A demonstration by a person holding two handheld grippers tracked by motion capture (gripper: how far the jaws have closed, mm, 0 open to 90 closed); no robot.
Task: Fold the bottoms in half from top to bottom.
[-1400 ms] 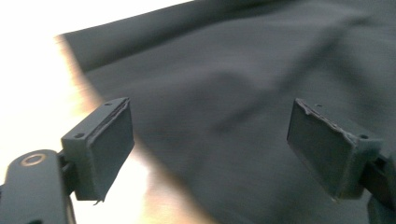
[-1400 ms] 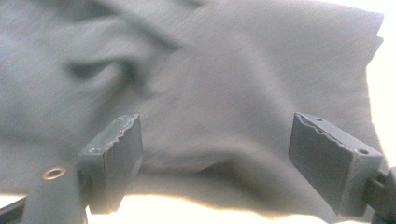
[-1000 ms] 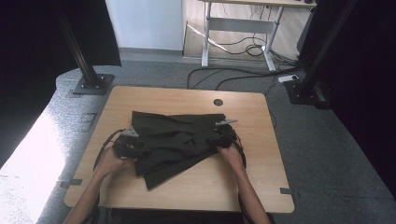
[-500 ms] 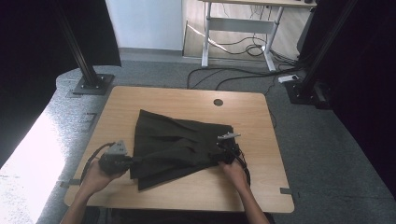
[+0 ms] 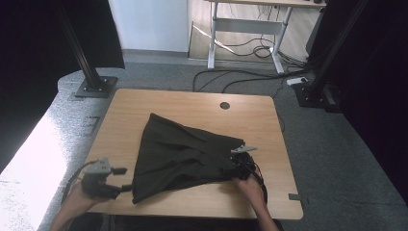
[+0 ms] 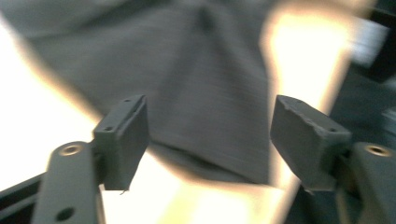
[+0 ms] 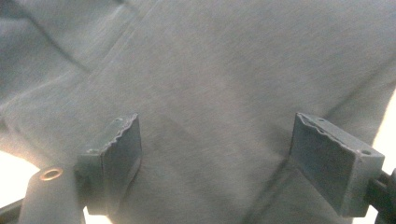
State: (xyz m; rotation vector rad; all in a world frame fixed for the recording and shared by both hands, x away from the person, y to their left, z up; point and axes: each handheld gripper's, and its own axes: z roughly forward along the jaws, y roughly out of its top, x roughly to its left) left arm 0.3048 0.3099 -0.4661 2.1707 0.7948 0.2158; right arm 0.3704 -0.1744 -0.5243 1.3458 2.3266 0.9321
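Item: dark charcoal woven fabric garment [image 5: 185, 156], spread flat as a rough triangle on the light wooden tabletop [image 5: 192, 103]. Narrow end lies toward the far left of centre; broad hem runs along the near side, from the near-left corner to the right hand. Long axis: slantwise, near-left corner to right edge.

Left gripper [image 5: 119, 179]: just off the garment's near-left corner, apart from it, jaws pointing toward the cloth. Its jaws have just been opening and stand wide; the left gripper view shows the cloth edge beyond the pads [image 6: 126, 140], nothing between them (view blurred).

Right gripper [image 5: 235, 161]: at the garment's right edge, over the cloth. Jaws wide; in the right gripper view the cloth [image 7: 224, 93] lies beneath and between the pads, no pinch visible.

Judgement: fold or smoothing in hand. Right gripper is the nearer to the cloth; the left must travel rightward to regain the corner.
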